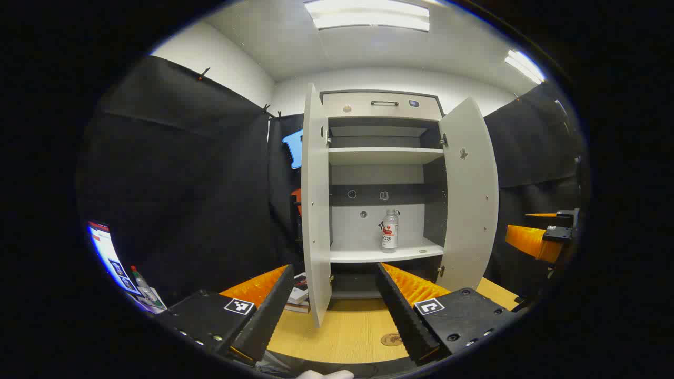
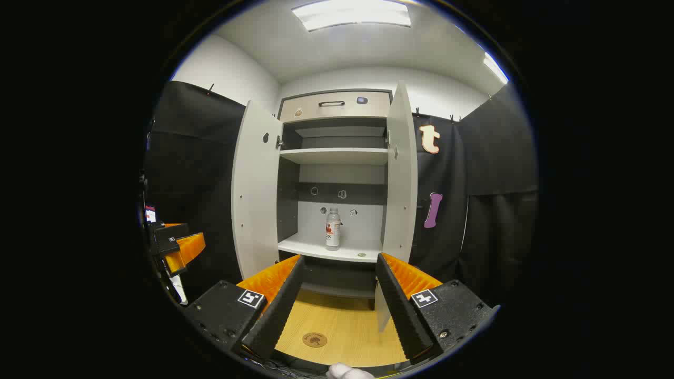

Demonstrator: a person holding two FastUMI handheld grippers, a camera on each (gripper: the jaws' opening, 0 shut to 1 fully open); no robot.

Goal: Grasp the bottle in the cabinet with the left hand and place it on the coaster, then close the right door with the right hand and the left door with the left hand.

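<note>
The cabinet (image 1: 382,105) stands on the wooden bench (image 1: 347,326) with both doors swung wide: the left door (image 1: 316,210) edge-on in the left gripper view, the right door (image 1: 468,195) angled outward. Its upper shelf (image 1: 384,155) looks bare. On the lower shelf (image 1: 387,254) the bottle (image 1: 389,230) stands upright, clear with a red-and-white label, near the middle and toward the back; a small flat object lies on the same shelf to its right, too small to identify. The left hand-held gripper (image 1: 337,305) is released, its fingers spread apart in front of the cabinet, holding nothing. The right hand-held gripper (image 2: 339,300) is likewise spread wide and empty. The round coaster (image 2: 315,339) lies flat on the bench in front of the cabinet, well apart from the bottle.
</note>
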